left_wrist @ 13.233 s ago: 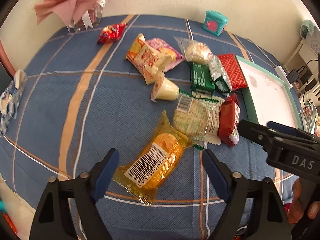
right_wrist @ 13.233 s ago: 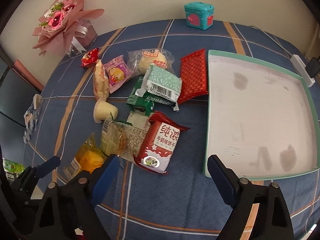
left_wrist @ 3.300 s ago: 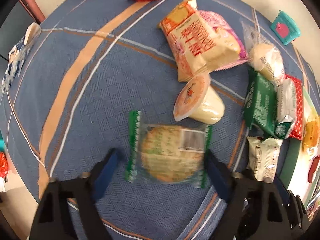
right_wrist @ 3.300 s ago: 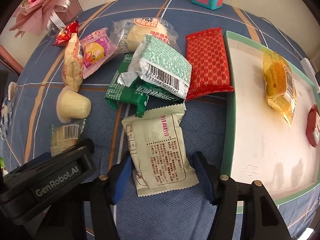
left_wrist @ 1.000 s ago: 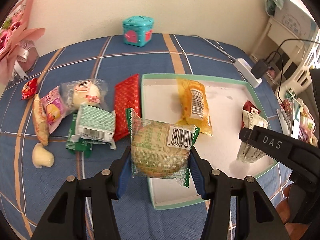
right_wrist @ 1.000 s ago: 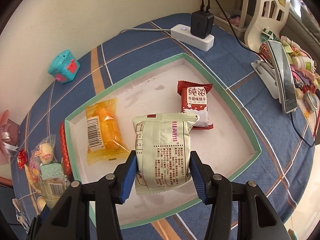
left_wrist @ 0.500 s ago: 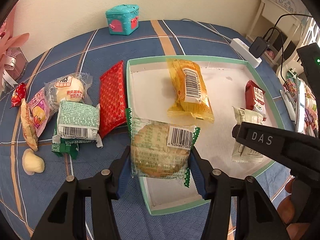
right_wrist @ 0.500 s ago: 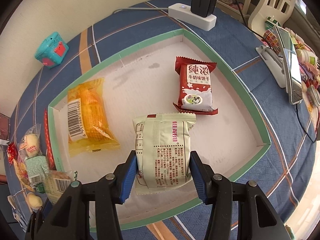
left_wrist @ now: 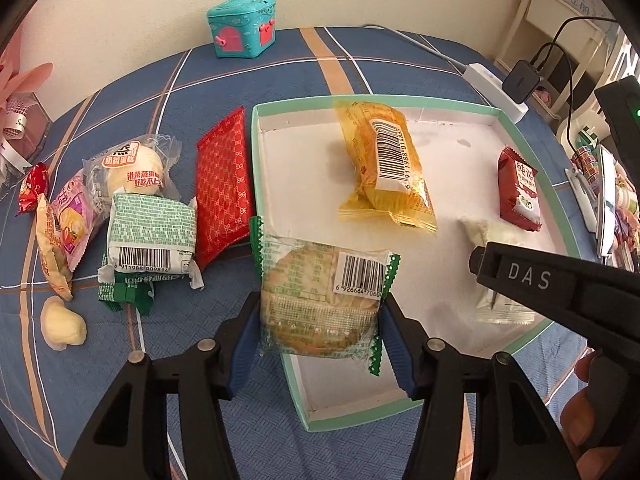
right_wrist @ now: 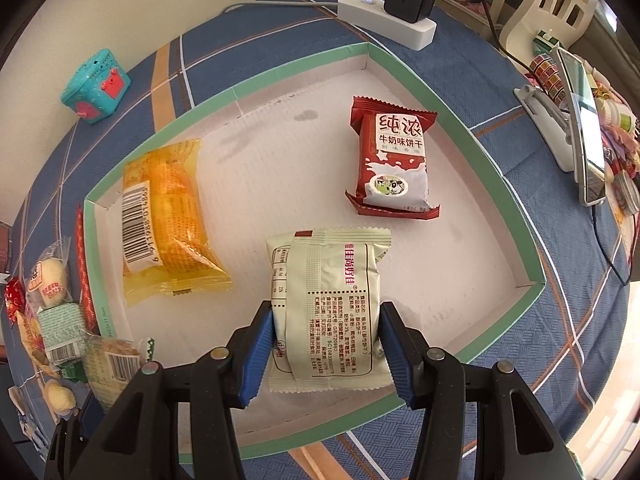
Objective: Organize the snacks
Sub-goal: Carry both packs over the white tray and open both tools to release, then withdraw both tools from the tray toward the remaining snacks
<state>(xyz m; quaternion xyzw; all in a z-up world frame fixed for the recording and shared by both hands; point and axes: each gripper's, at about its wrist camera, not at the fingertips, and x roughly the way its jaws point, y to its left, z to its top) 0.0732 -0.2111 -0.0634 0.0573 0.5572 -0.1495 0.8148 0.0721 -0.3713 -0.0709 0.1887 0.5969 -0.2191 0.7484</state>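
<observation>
Two snack packets are held over a shallow white cardboard tray with a mint-green rim (right_wrist: 516, 184), one in each gripper. At the bottom centre of the left wrist view, the left gripper (left_wrist: 320, 334) has its blue-padded jaws clamped on a clear, green-edged wrapper holding a round pale biscuit (left_wrist: 320, 300); the packet hangs over the tray's near-left corner, barcode facing up. At the bottom centre of the right wrist view, the right gripper (right_wrist: 326, 354) has its jaws pressed against both sides of a cream-coloured foil packet with printed text (right_wrist: 328, 308), low over the tray's near edge; whether it touches the tray floor cannot be told.

Inside the tray lie a translucent orange-yellow wrapped cake (right_wrist: 168, 216) at centre left of the right view and a dark red milk-biscuit packet (right_wrist: 394, 160) at upper centre.

On the blue plaid tablecloth (left_wrist: 120, 92), left of the tray in the left view, rest a flat red patterned packet (left_wrist: 224, 184) just beside the rim, a green-and-white barcoded packet (left_wrist: 152, 236), a clear-wrapped round bun (left_wrist: 134, 172) and a pale jelly cup (left_wrist: 64, 324). A teal toy chest (left_wrist: 242, 26) sits at upper centre near the wall.
</observation>
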